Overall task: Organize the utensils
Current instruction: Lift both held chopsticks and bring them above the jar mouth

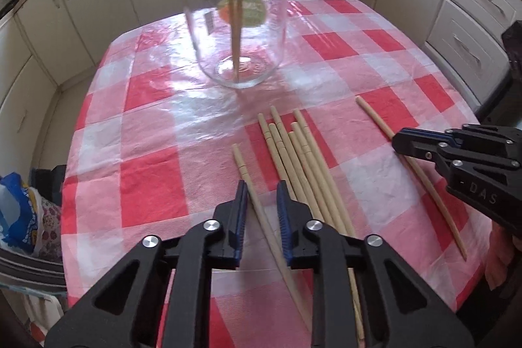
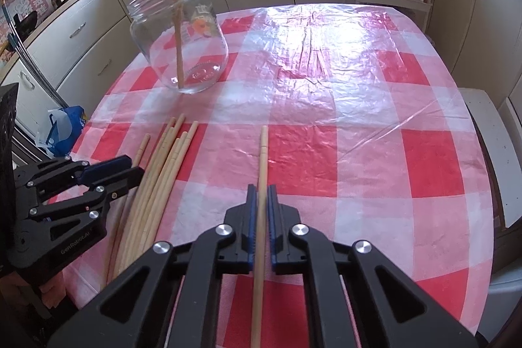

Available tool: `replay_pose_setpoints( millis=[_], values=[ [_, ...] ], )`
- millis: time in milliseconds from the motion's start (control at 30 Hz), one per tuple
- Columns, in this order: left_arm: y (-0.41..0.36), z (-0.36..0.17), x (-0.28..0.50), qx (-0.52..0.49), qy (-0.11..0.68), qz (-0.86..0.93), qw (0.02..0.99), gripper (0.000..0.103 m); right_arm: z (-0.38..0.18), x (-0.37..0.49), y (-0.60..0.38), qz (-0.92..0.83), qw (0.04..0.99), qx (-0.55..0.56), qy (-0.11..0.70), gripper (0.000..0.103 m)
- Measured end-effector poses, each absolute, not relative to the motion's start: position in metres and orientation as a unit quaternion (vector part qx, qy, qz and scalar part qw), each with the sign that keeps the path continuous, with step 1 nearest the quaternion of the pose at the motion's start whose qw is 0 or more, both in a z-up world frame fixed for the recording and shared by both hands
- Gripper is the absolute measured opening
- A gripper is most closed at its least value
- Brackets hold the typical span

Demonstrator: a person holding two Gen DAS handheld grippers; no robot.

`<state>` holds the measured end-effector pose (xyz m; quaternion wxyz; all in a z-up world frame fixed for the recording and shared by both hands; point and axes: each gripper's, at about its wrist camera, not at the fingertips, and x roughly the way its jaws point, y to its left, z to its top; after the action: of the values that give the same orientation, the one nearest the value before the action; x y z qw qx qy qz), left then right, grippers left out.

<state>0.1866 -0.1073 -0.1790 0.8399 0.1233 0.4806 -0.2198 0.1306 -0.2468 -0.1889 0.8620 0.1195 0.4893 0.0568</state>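
1. While both cameras look across the tabletop [image 2: 342, 93], covered by a red-and-white checked cloth under clear plastic film, a clear glass jar [image 1: 236, 18] stands upright toward its far-left part, open-mouthed, with a label on its far side.
2. Two pale wooden chopsticks in the jar [image 2: 178, 31] lean on the rim, tips on the glass bottom, tops well above the mouth.
3. Loose bundle of chopsticks [image 1: 300, 158]: plain light wood, some with ringed grooves near the thick end, lying roughly parallel and touching, near the tabletop's near edge.
4. Left hand-held gripper [image 1: 263, 217]: jaws partly open, straddling the leftmost chopstick [image 1: 243, 165] of that group; blue pads apart from the wood, no grip visible.
5. Right hand-held gripper [image 2: 262, 217]: jaws narrowed around a single chopstick [image 2: 263, 149] lying apart, to the right of the bundle. Slight gap shows beside each pad; whether it is clamped, cannot tell.
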Motion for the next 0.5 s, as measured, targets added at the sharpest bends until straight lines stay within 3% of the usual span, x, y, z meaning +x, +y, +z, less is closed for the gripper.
replay_pose_setpoints(
  millis=[333,500],
  values=[
    [-0.108,-0.178,0.190,0.159,0.502,-0.207,0.825,0.016,-0.187,0.135,-0.239,0.069,0.858,0.084,0.502,0.007],
    [-0.105,-0.176,0.191,0.137,0.502,-0.215,0.826,0.005,-0.190,0.133,-0.250,0.074,0.858,0.129,0.492,0.006]
  ],
)
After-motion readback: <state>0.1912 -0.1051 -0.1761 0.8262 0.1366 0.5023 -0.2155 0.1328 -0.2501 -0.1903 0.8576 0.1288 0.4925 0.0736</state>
